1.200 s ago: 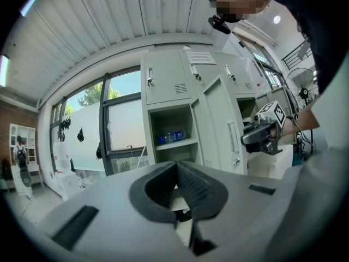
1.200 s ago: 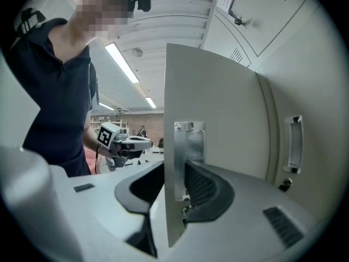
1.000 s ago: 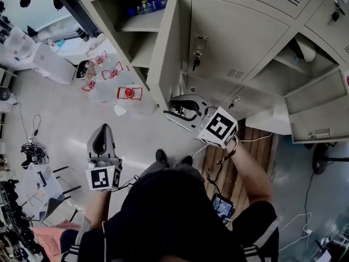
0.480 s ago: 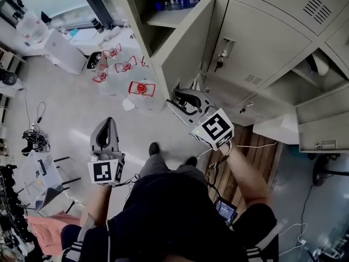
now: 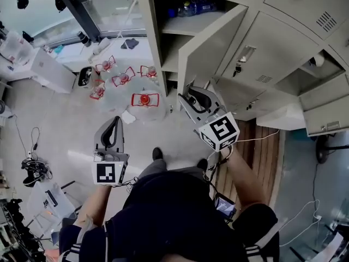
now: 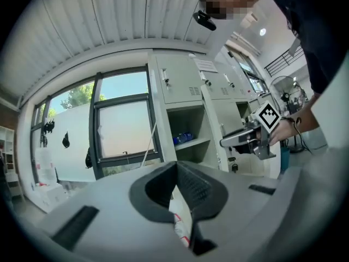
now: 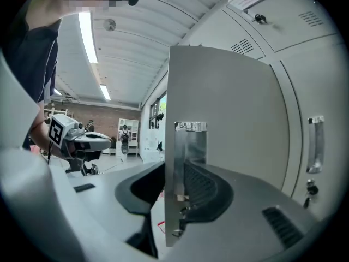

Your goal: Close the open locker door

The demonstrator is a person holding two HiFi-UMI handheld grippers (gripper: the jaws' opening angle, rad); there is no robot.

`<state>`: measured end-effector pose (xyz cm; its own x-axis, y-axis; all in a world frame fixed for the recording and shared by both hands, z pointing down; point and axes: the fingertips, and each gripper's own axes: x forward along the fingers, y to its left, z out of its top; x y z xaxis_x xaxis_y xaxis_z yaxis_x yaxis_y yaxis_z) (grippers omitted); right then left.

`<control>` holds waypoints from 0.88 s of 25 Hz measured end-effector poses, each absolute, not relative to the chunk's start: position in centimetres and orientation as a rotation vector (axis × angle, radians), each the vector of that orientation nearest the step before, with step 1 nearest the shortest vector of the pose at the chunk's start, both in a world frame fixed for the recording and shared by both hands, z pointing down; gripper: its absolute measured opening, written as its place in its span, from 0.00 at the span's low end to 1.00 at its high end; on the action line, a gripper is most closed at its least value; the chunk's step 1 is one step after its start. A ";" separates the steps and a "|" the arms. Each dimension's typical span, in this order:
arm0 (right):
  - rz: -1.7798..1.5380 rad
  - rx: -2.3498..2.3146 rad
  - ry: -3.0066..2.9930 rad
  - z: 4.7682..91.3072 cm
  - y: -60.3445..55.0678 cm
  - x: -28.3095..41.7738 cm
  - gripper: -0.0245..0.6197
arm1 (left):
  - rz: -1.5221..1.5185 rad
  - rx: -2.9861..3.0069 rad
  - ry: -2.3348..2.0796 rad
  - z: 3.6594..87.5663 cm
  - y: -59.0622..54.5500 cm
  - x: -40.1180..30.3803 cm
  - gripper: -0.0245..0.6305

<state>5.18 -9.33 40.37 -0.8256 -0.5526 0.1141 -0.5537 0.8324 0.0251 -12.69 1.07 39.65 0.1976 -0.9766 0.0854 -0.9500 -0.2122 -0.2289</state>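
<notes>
The open locker door (image 5: 210,42) swings out from a beige locker bank, and its compartment holds bottles (image 5: 193,7) on a shelf. My right gripper (image 5: 192,94) is at the door's lower free edge. In the right gripper view the door edge (image 7: 173,212) and its metal latch plate (image 7: 191,146) stand between the jaws, and both pads lie against them, so the right gripper (image 7: 177,171) is shut on the door. My left gripper (image 5: 114,125) hangs over the floor to the left, apart from the lockers. Its tips meet in the left gripper view (image 6: 175,165), with nothing held.
Plastic bags with red print (image 5: 143,100) lie on the floor below the open compartment. The neighbouring door has keys (image 5: 238,69) in its lock. Another open locker (image 5: 322,108) stands at the right, above a wooden pallet (image 5: 267,157). White boxes (image 5: 49,70) and cables (image 5: 32,165) are at the left.
The whole view has shifted and the lockers now sit further right. The right gripper has stayed at the door's edge, and more of the door's face shows. The left gripper moved up and right.
</notes>
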 end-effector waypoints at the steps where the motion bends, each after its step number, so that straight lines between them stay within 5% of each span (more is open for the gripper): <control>1: 0.015 0.923 -2.886 40.4 -9.9 4.5 0.21 | -0.296 -2.356 1.859 39.4 0.5 -13.5 0.04; 22: -0.041 1.177 -2.773 40.5 -20.6 -2.8 0.19 | -0.196 -2.444 1.827 39.7 -5.2 -20.2 0.04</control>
<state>-2.82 -20.60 40.52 -0.6877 -0.7180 0.1077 -0.7145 0.6956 0.0749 -20.24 -5.21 39.66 0.2788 -0.9589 0.0521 -0.9482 -0.2834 -0.1434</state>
